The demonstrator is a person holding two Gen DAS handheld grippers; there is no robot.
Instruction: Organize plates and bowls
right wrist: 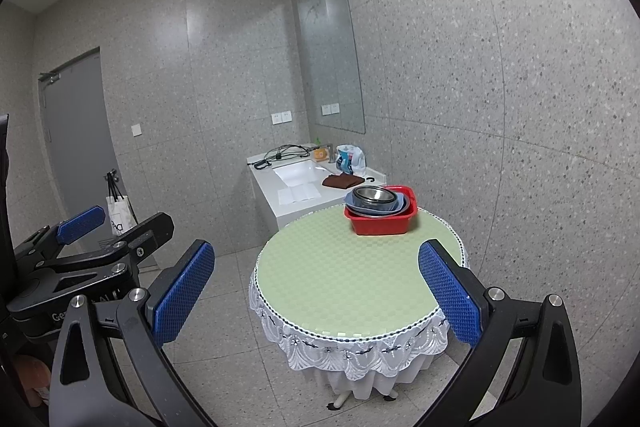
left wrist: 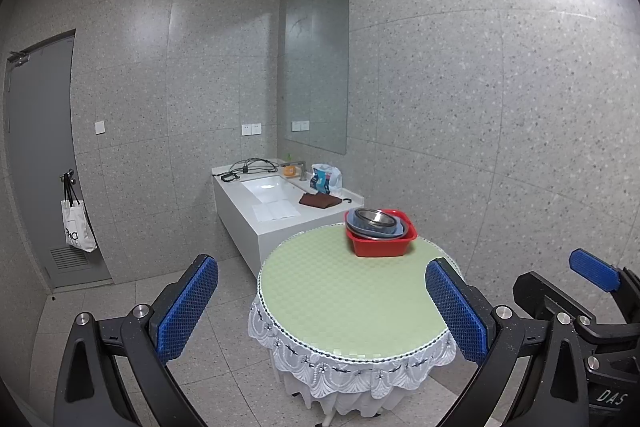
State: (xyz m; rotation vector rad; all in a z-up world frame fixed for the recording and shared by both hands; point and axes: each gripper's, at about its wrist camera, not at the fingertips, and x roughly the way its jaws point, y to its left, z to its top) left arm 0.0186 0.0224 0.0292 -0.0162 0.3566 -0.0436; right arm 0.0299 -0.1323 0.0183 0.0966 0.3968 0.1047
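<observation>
- Left wrist view: your left claw (left wrist: 320, 311) is spread wide with nothing between its blue pads, held in the air short of the round surface (left wrist: 348, 291) with the green mat and white lace skirt.
- The red basin (left wrist: 382, 245) sits at the far edge of that surface; inside it you have a metal bowl (left wrist: 376, 218) nested on top of blue-grey plates or bowls (left wrist: 362, 230), all leaning slightly.
- Your right claw (left wrist: 596, 271) shows at the right edge, near the left one; from here you cannot tell how it stands.
- Behind the surface is a white sink counter (left wrist: 276, 215) with a brown cloth (left wrist: 319, 201).
- Right wrist view: your right claw (right wrist: 318, 291) is likewise spread and empty, well apart from the red basin (right wrist: 382, 223), which stands at the far side with the metal bowl (right wrist: 372, 195) on top of the stack.
- Your left claw (right wrist: 80, 221) appears at the left edge, only one blue pad showing.
</observation>
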